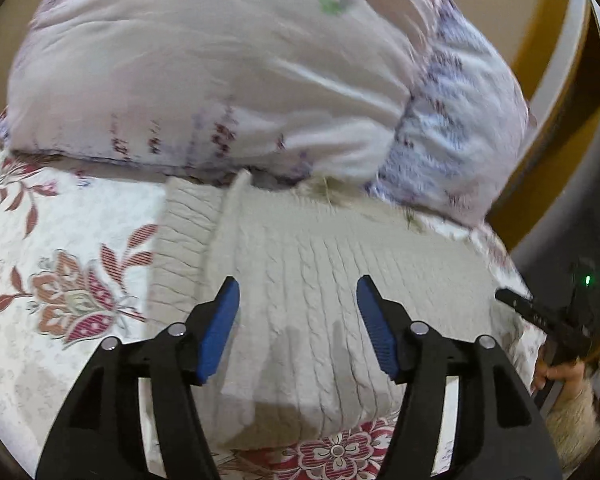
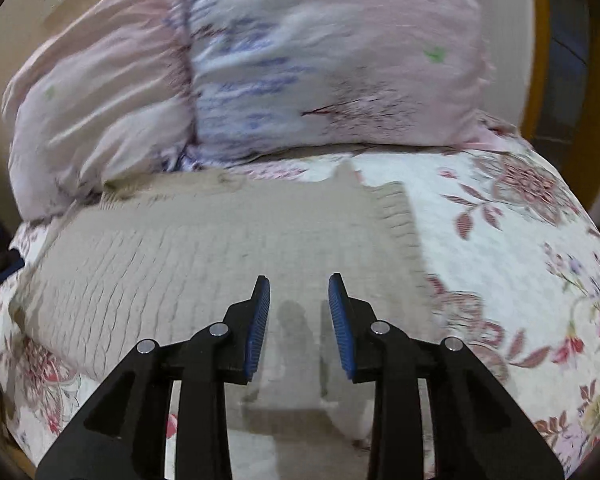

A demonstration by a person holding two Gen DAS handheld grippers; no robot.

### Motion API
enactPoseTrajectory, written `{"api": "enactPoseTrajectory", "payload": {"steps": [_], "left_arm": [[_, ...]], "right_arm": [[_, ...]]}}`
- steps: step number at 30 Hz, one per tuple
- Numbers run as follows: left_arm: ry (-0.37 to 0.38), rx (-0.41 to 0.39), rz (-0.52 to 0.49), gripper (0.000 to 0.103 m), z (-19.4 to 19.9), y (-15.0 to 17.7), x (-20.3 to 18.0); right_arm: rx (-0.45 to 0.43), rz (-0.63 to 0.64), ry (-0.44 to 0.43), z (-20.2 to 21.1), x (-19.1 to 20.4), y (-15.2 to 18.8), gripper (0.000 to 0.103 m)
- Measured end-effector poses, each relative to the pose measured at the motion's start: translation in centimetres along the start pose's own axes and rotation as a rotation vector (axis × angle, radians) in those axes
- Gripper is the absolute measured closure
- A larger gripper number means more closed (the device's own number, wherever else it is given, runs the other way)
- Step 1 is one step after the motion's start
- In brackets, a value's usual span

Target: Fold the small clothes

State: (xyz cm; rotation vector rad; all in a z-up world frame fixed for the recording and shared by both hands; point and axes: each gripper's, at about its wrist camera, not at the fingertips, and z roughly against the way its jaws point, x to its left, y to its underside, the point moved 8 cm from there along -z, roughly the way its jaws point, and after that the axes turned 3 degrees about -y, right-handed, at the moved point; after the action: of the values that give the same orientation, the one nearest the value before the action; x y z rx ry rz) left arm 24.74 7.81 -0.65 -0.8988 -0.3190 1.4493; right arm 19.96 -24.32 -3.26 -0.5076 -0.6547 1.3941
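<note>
Plainly, the beige cable-knit sweater (image 1: 300,264) lies flat on the floral bedspread (image 1: 60,264) just before two pale pillows (image 2: 300,60), with no legible label or writing anywhere. Above it, left gripper (image 1: 298,294) stands wide open and right gripper (image 2: 299,292) partly open, both empty.

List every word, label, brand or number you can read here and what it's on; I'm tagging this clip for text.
None: no readable text in either view.
Knitted sweater: no tag or label showing.
Floral bedspread: pattern only, no lettering.
Pillows: blurred print, no words.
Left gripper and right gripper: no markings visible.
</note>
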Motion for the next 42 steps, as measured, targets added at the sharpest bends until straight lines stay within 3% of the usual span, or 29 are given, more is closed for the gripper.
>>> {"api": "enactPoseTrajectory", "payload": {"steps": [2,4,8,10,12,18,23,27,30,36,42], "left_arm": [[-0.020,0.053,0.002,0.041,-1.2,0.9,0.4],[-0.032,0.094,0.023,0.041,-2.2,1.8,1.2],[-0.014,0.079,0.031,0.038,-1.6,1.6,1.2],[0.033,0.048,0.099,0.034,-0.8,0.8,1.8],[0.055,0.018,0.184,0.028,-0.1,-0.1,3.1],[0.075,0.037,0.451,0.025,0.1,-0.9,8.2],[0.098,0.051,0.562,0.025,-0.7,-0.9,9.9],[0.098,0.054,0.590,0.026,-1.1,-0.6,10.2],[0.113,0.061,0.589,0.026,-1.6,-0.7,9.6],[0.118,0.078,0.562,0.029,-2.5,-0.9,8.4],[0.154,0.107,0.583,0.047,-3.1,-0.5,7.8]], "right_arm": [[0.072,0.000,0.005,-1.5,0.0,1.3,0.063],[0.053,0.013,0.006,-1.4,0.1,1.5,0.062],[0.076,-0.016,0.009,-1.1,0.3,0.8,0.059],[0.052,-0.023,-0.017,-0.8,1.1,0.0,0.050],[0.027,0.000,-0.040,-0.9,2.5,-0.8,0.048],[0.029,0.093,-0.115,-2.7,7.9,-2.1,0.047],[0.028,0.147,-0.137,-4.4,11.5,-2.6,0.047],[0.074,0.197,-0.104,-6.1,13.1,-1.7,0.047],[0.055,0.245,-0.057,-6.5,13.7,-1.3,0.046],[0.060,0.228,-0.083,-6.6,13.3,-1.4,0.045],[0.059,0.228,-0.091,-6.6,13.4,-1.4,0.044]]}}
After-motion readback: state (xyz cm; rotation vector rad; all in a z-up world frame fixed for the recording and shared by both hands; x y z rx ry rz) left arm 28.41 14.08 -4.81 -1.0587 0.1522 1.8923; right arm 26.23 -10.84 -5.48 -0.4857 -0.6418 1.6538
